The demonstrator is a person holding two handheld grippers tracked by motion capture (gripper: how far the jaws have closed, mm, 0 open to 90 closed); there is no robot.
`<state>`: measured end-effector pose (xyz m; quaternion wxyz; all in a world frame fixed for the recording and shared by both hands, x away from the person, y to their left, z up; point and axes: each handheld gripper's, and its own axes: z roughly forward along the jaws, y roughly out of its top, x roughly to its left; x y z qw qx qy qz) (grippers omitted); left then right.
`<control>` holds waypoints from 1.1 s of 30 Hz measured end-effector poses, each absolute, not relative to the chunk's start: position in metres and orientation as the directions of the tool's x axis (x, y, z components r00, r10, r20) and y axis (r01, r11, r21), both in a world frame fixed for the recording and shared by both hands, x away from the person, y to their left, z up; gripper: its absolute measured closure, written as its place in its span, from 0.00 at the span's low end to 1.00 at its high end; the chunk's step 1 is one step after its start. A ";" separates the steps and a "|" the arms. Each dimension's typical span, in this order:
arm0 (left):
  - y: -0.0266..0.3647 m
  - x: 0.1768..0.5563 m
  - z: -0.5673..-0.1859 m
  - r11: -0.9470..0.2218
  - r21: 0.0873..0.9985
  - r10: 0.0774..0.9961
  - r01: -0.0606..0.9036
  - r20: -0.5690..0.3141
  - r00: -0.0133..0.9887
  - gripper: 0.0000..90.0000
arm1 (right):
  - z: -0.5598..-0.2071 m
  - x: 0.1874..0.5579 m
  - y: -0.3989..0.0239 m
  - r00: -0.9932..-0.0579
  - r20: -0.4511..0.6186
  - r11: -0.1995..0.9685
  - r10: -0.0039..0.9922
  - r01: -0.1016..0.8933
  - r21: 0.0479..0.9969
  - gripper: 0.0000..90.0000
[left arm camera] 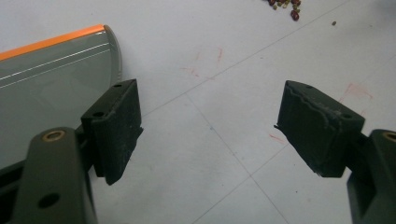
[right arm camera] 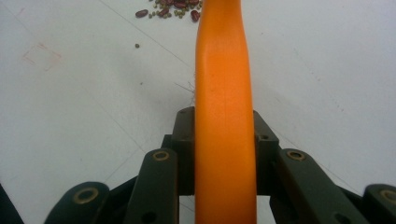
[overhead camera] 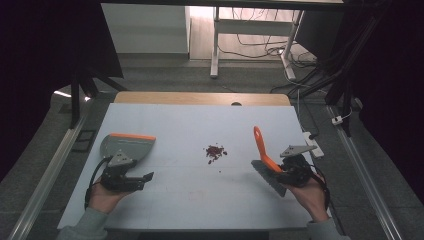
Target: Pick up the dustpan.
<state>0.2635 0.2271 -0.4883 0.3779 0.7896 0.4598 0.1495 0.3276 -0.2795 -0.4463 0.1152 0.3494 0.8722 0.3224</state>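
High view, brush: my right gripper (overhead camera: 291,172), lower right of the frame, is clamped on the orange handle of the brush (overhead camera: 264,156); the handle slants up toward the upper left, and the dark bristle head lies low beside the gripper on the table.
High view, dustpan: the grey dustpan (overhead camera: 126,146) with its orange edge lies left of centre, just above my left gripper (overhead camera: 135,179), whose jaws stand apart with nothing between them.
High view, beans: a small heap of beans (overhead camera: 215,151) sits mid-frame, between the dustpan and the brush, apart from both.
High view, hard to tell: I cannot tell if the left gripper's body touches the dustpan's rear; my forearms are cut off at the bottom edge.
High view, surface and room: pale table (overhead camera: 200,200) with a wooden strip at the far edge; dark floor, desk legs and cables beyond.
Left gripper view: jaws wide apart over bare table; dustpan (left arm camera: 51,74) at upper left, cut by the frame edge, close by the left jaw; beans (left arm camera: 285,5) at the top edge, mostly cut off; faint red marks on the surface.
Right gripper view: jaws pressed on the brush handle (right arm camera: 225,112), which runs up the middle and hides part of the beans (right arm camera: 168,9) at the top; the bristles are out of frame.
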 end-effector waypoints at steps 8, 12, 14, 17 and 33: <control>0.225 0.264 -0.488 -0.276 0.741 0.836 0.613 -0.131 0.534 0.26 | -0.443 0.329 -0.285 -0.722 0.028 0.522 0.692 0.527 0.670 0.78; 0.223 0.264 -0.486 -0.289 0.744 0.834 0.602 -0.112 0.540 0.26 | -0.442 0.328 -0.288 -0.718 0.028 0.517 0.696 0.528 0.674 0.78; 0.222 0.263 -0.485 -0.287 0.748 0.836 0.598 -0.109 0.537 0.26 | -0.443 0.328 -0.289 -0.718 0.026 0.517 0.695 0.526 0.675 0.78; 0.222 0.262 -0.485 -0.289 0.749 0.836 0.597 -0.106 0.538 0.26 | -0.443 0.329 -0.289 -0.716 0.033 0.513 0.697 0.530 0.675 0.78; 0.219 0.262 -0.482 -0.289 0.756 0.833 0.588 -0.104 0.544 0.26 | -0.445 0.332 -0.277 -0.720 0.017 0.530 0.694 0.527 0.664 0.78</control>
